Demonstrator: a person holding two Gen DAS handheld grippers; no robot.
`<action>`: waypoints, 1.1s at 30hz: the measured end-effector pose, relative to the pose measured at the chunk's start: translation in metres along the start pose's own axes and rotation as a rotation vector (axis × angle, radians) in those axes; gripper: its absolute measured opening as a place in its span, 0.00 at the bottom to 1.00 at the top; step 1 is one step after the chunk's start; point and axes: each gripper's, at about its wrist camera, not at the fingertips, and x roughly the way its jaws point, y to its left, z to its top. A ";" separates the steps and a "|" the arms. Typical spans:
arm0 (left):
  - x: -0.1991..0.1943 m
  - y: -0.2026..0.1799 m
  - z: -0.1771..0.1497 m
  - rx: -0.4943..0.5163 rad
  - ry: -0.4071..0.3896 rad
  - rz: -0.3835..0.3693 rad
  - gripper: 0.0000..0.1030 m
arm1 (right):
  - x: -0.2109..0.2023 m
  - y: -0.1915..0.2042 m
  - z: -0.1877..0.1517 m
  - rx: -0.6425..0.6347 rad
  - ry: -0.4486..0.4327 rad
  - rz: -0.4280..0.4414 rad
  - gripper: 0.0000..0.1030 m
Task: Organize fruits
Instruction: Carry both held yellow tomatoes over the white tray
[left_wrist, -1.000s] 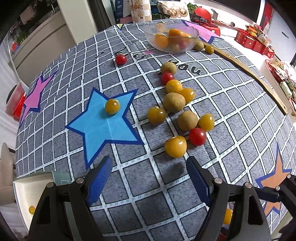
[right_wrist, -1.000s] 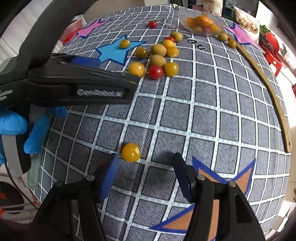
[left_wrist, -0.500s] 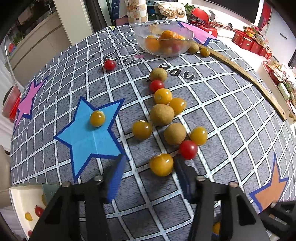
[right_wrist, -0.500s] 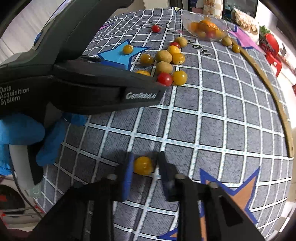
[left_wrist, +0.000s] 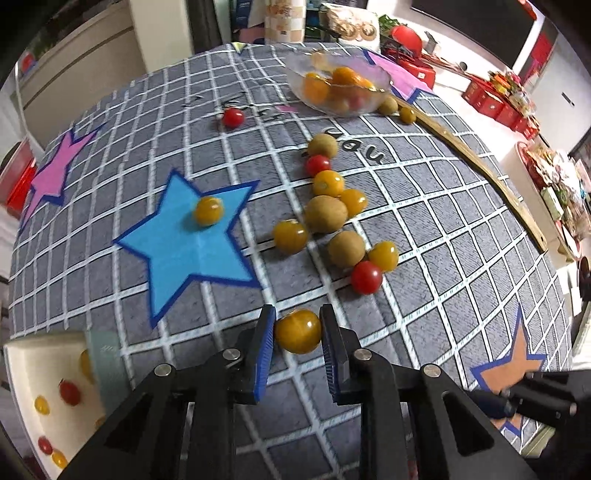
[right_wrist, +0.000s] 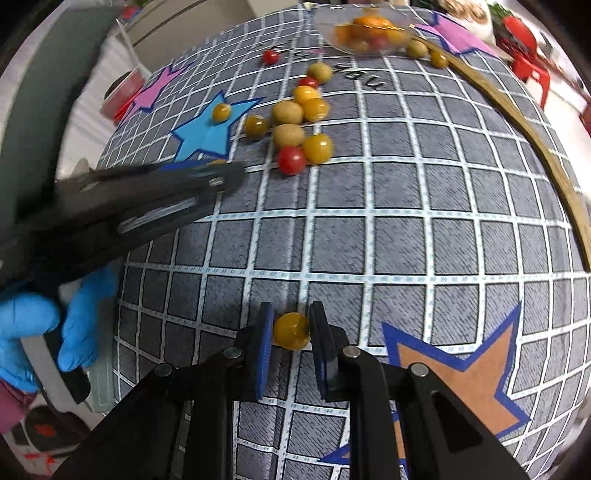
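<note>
My left gripper (left_wrist: 297, 332) is shut on a yellow tomato (left_wrist: 298, 331) on the grey checked cloth. My right gripper (right_wrist: 291, 330) is shut on another yellow tomato (right_wrist: 291, 331) near the cloth's front edge. A cluster of yellow tomatoes, red tomatoes (left_wrist: 366, 277) and brown longans (left_wrist: 325, 213) lies mid-table. One yellow tomato (left_wrist: 208, 211) sits on the blue star (left_wrist: 188, 243). A glass bowl (left_wrist: 340, 90) with fruit stands at the back. The left gripper also shows in the right wrist view (right_wrist: 221, 173).
A white bin (left_wrist: 40, 402) with several small tomatoes sits at the lower left, below the table edge. A lone red tomato (left_wrist: 232, 118) lies at the back. A wooden strip (left_wrist: 487, 173) curves along the right side. An orange star (right_wrist: 461, 384) is beside the right gripper.
Both grippers have moved forward and closed, each onto a yellow tomato that lay ahead of its open fingers a second ago.
</note>
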 end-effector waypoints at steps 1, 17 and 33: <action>-0.005 0.003 -0.002 -0.008 -0.006 0.004 0.25 | -0.001 -0.002 0.001 0.008 0.001 0.002 0.21; -0.069 0.072 -0.050 -0.195 -0.058 0.118 0.25 | -0.008 0.026 0.009 -0.034 0.024 0.006 0.21; -0.097 0.159 -0.143 -0.456 -0.015 0.237 0.25 | 0.009 0.146 0.024 -0.286 0.064 0.103 0.21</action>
